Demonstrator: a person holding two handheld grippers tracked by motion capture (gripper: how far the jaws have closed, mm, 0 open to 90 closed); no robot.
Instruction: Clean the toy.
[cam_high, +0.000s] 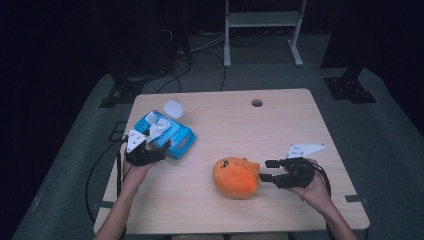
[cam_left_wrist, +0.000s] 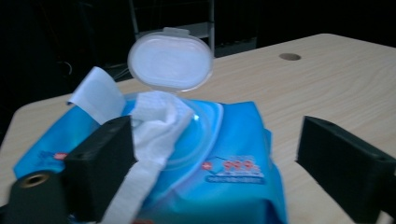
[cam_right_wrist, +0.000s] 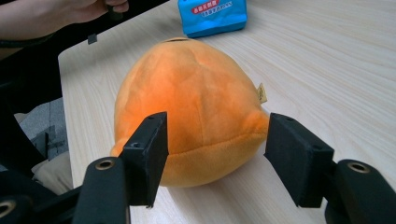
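Two risks: left tongs (cam_high: 159, 148), gaping around the wipe (cam_left_wrist: 156, 126) of the blue pack (cam_high: 172, 134) at the worktop's (cam_high: 280, 125) nine o'clock, may drag it — right tongs (cam_high: 264, 170), open, could nudge the orange plush (cam_high: 236, 177) at six o'clock.

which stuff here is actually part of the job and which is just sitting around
In use: pack of wet wipes, lid open, wipe sticking out, at the open left gripper; orange plush toy at the open right gripper.

Lying about: hole in the table; white frame on the floor behind.
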